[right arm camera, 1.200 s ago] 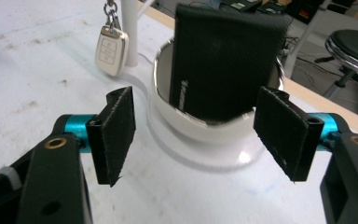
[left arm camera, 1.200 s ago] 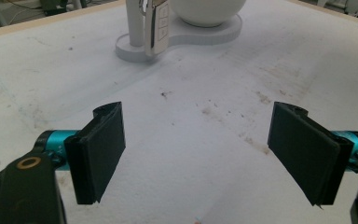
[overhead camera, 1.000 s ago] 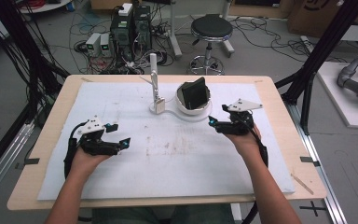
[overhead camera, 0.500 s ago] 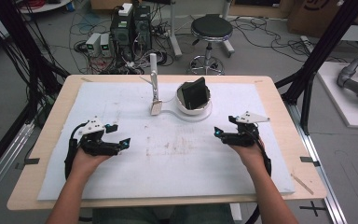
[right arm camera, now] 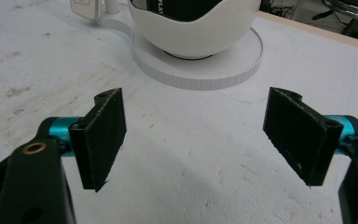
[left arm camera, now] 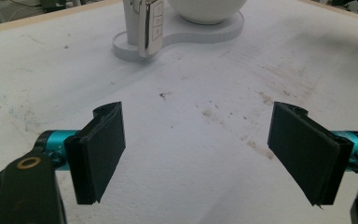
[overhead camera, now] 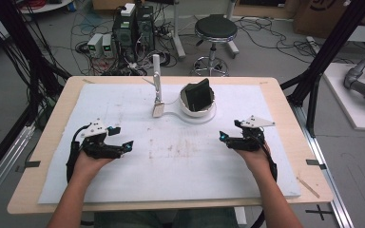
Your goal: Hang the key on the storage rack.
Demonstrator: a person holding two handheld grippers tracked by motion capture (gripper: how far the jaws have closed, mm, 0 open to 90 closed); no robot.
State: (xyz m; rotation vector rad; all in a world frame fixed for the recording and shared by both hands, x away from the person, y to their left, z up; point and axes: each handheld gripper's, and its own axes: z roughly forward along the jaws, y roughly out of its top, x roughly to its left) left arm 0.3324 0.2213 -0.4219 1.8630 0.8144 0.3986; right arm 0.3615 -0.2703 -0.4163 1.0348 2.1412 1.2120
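High view: the left gripper [overhead camera: 123, 145] and the right gripper [overhead camera: 225, 137] are held low over the stained white mat [overhead camera: 180, 156], well apart, each in a hand resting on it. Both sets of jaws are seen spread wide with nothing between them; the right gripper's jaws have just been opening. Beyond them, near the mat's far edge, a white bowl [overhead camera: 197, 105] holding a black object [overhead camera: 200, 94] is seated on a white stand [overhead camera: 180, 115], and a car key [overhead camera: 158, 110] is hung from its post [overhead camera: 156, 76].

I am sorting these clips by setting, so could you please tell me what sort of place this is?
Most likely a lab or workshop: computer towers stand amid loose cables on the bare floor, black frame posts flank the table, and a stool stands behind it.
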